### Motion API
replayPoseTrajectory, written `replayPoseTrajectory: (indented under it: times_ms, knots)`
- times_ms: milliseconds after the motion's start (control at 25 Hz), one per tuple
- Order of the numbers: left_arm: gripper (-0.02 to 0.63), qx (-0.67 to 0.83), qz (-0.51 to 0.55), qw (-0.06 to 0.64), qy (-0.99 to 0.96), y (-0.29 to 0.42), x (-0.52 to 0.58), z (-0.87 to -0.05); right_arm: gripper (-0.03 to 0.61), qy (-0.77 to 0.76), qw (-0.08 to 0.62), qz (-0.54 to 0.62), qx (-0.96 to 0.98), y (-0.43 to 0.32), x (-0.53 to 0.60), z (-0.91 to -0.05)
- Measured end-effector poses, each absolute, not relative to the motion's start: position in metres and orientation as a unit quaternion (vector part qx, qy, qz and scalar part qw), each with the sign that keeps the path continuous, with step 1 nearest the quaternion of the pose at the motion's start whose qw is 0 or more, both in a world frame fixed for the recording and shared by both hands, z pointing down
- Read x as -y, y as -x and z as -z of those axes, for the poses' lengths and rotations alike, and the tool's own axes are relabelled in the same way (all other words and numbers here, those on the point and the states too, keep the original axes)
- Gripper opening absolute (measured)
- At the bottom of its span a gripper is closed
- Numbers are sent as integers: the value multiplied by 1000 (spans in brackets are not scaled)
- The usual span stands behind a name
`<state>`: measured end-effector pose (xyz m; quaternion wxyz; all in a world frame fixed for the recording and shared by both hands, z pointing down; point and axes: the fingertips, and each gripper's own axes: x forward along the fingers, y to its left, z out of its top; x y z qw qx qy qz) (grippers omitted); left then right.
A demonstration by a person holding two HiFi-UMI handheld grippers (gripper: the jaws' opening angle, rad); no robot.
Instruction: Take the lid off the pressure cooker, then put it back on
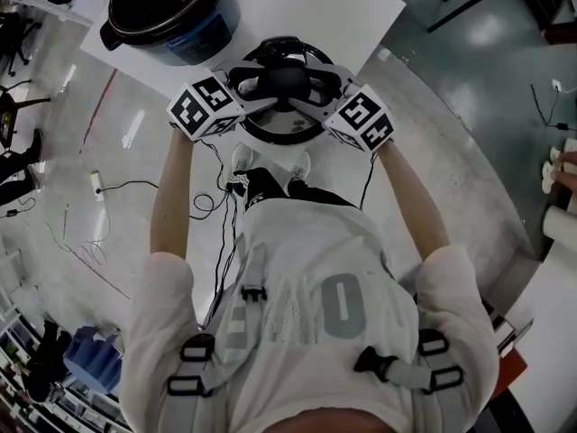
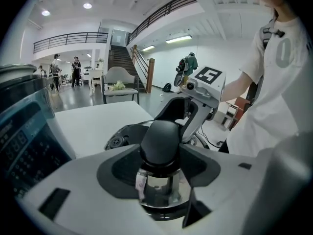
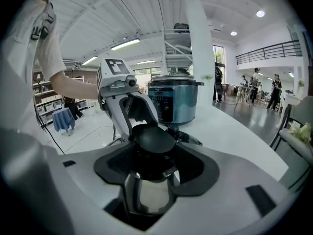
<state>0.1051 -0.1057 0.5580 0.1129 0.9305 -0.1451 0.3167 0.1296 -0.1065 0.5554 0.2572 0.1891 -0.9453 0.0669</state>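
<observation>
My left gripper (image 2: pixel 159 156) and right gripper (image 3: pixel 153 156) both clamp the knob (image 2: pixel 160 139) of the lid (image 1: pixel 281 130) from opposite sides, pads pressed on it. The lid is off the cooker (image 1: pixel 171 12) and sits low at the near edge of the table (image 1: pixel 297 16) — whether it rests there I can't tell. As I see it, the job is keeping both grips matched and the lid level. For the return, I'd centre it over the open rim before lowering — no tilting.
</observation>
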Motion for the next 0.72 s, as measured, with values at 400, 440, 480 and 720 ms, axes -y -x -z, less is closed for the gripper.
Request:
replayPoseTrajectory:
  times_ms: [400, 440, 480, 720]
  knots:
    - [250, 144, -337, 86, -926, -110, 103, -571, 262, -195, 271, -73, 940, -134, 103, -573]
    - [250, 146, -335, 86, -927, -110, 102, -572, 262, -196, 271, -73, 940, -135, 103, -574]
    - [250, 148, -333, 87, -927, -111, 102, -572, 262, -196, 270, -73, 940, -135, 102, -574]
    - [250, 156, -322, 88, -930, -112, 102, -572, 267, -196, 263, -76, 942, -135, 102, -574]
